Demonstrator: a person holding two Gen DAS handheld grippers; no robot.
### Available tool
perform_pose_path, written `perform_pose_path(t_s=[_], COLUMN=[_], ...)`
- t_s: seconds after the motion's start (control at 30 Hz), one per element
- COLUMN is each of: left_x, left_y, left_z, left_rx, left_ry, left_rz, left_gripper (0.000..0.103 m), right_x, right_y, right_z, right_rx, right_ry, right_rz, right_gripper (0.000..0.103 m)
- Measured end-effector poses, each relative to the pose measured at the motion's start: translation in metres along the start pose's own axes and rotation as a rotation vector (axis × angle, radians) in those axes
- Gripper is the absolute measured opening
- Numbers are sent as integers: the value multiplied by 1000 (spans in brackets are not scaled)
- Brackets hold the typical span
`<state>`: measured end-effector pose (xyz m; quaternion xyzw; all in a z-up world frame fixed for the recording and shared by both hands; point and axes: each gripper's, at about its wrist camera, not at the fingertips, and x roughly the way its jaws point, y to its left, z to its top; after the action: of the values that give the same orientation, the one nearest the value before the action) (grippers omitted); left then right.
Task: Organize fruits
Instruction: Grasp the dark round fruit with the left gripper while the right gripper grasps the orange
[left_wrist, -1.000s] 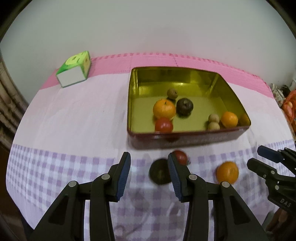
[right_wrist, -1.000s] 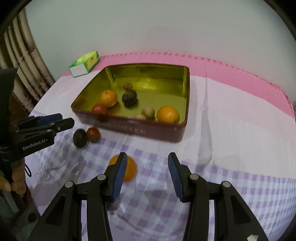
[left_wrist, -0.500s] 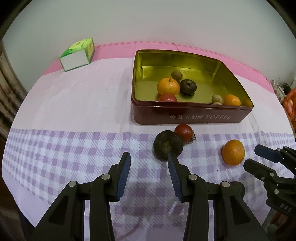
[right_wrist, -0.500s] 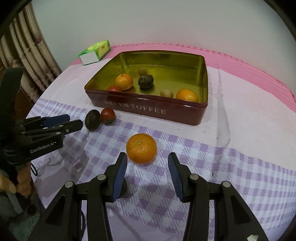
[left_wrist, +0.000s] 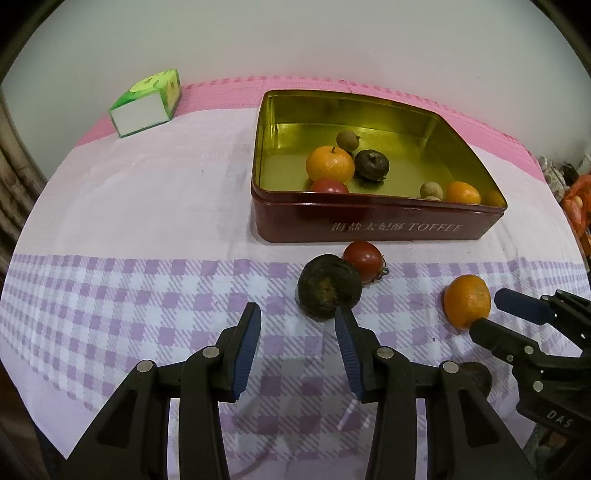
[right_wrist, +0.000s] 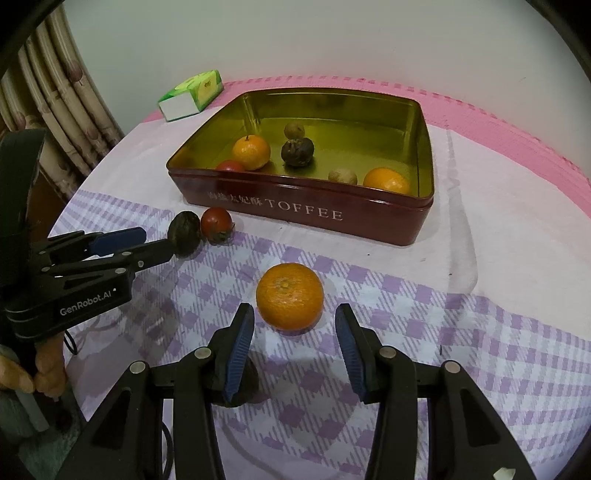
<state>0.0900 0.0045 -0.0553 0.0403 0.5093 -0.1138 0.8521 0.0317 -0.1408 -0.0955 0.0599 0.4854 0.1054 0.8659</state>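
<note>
A red toffee tin (left_wrist: 376, 225) (right_wrist: 306, 212) with a gold inside holds several fruits. On the checked cloth in front of it lie a dark round fruit (left_wrist: 328, 288) (right_wrist: 183, 232), a red tomato (left_wrist: 362, 260) (right_wrist: 217, 223) and an orange (left_wrist: 466, 301) (right_wrist: 290, 295). My left gripper (left_wrist: 297, 319) is open and empty, just short of the dark fruit, which sits ahead of its right finger. My right gripper (right_wrist: 293, 325) is open and empty, with the orange just ahead between its fingertips. Another dark fruit (right_wrist: 240, 384) lies under the right gripper's left finger.
A green and white carton (left_wrist: 146, 103) (right_wrist: 192, 96) lies at the back left on the pink strip. A curtain (right_wrist: 55, 99) hangs left of the table. The table's front edge is close below both grippers.
Both grippers have come down and forward toward the cloth. The dark fruit and the orange now sit closer to the fingertips. Both stay open.
</note>
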Motion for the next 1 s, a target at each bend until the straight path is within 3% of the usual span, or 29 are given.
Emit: perform_pose_path(t_s=[0.7, 1.0], left_x=[7, 11], left_y=[-3, -8], left_z=[-2, -1], left_rx=[13, 19], left_ry=[23, 28], left_rz=[-45, -47], left_gripper=[44, 44], right_x=[20, 22], right_y=[0, 2], right_z=[6, 8], right_rx=[-1, -13], right_ry=[28, 14], right_rz=[11, -2], right_gripper=[46, 40])
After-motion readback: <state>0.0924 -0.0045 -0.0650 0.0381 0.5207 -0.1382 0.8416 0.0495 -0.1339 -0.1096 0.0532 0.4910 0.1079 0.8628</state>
